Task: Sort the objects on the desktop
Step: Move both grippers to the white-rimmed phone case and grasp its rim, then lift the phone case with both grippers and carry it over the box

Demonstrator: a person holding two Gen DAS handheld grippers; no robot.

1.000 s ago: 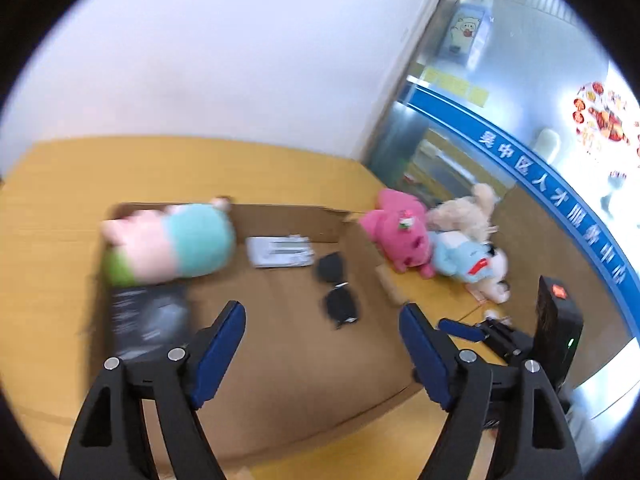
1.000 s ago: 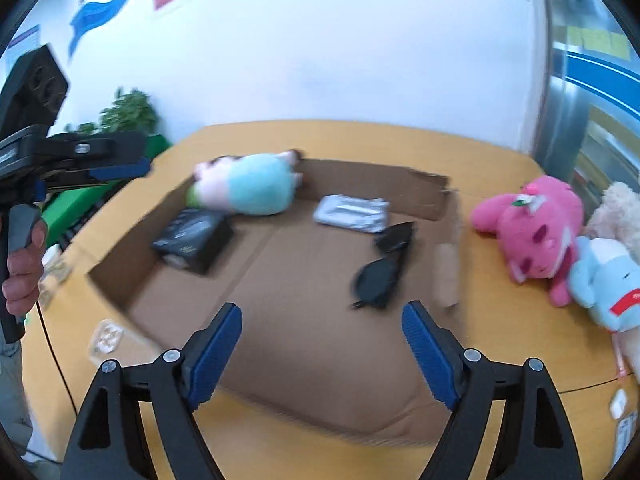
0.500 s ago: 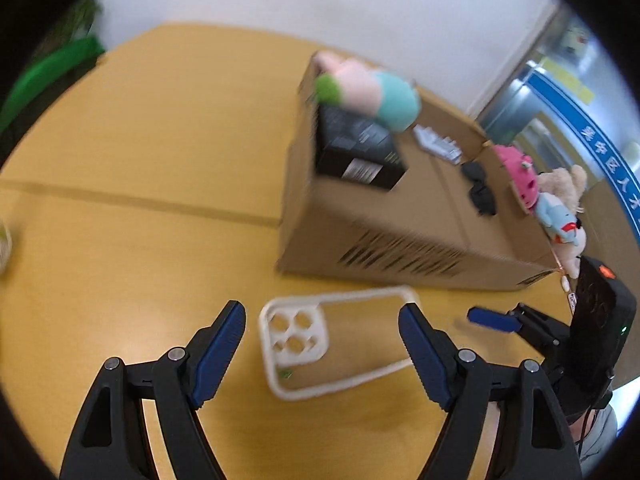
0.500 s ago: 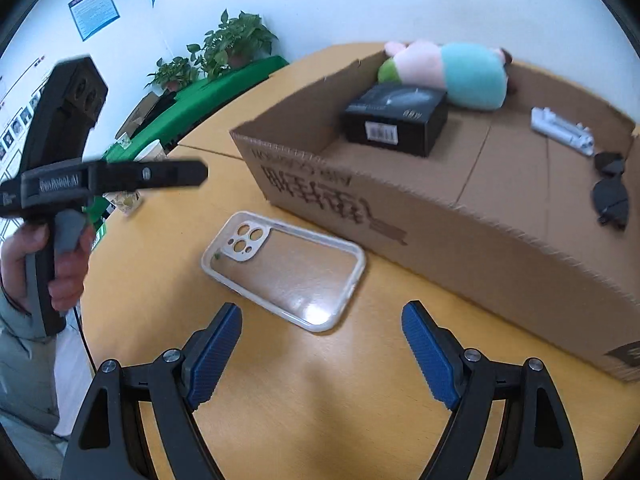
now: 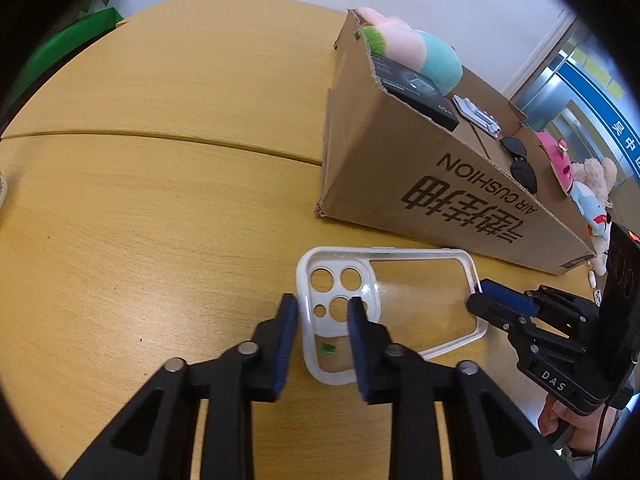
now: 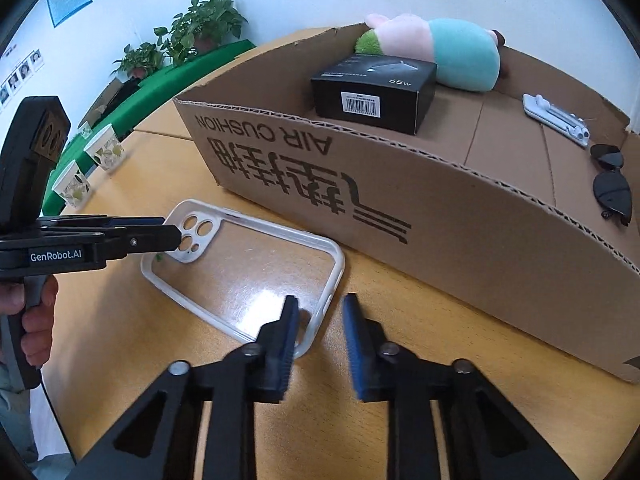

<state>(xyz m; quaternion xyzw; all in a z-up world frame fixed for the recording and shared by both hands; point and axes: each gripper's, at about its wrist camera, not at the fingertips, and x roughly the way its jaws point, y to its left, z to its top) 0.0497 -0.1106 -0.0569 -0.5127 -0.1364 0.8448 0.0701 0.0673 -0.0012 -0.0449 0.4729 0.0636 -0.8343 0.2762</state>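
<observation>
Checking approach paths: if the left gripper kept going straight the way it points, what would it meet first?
The left gripper, jaws closing, already straddles the clear phone case's camera-end rim; that case, then the table.

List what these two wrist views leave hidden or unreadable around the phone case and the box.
- Grip on the phone case: the left gripper and right gripper are closing across its ends; real contact cannot be judged in either view.
- Box floor near the front wall: that wall hides it in both views.
- Barcode on the black carton: too small, right wrist view.
- Toys beyond the box: partly hidden by it, left wrist view.
</observation>
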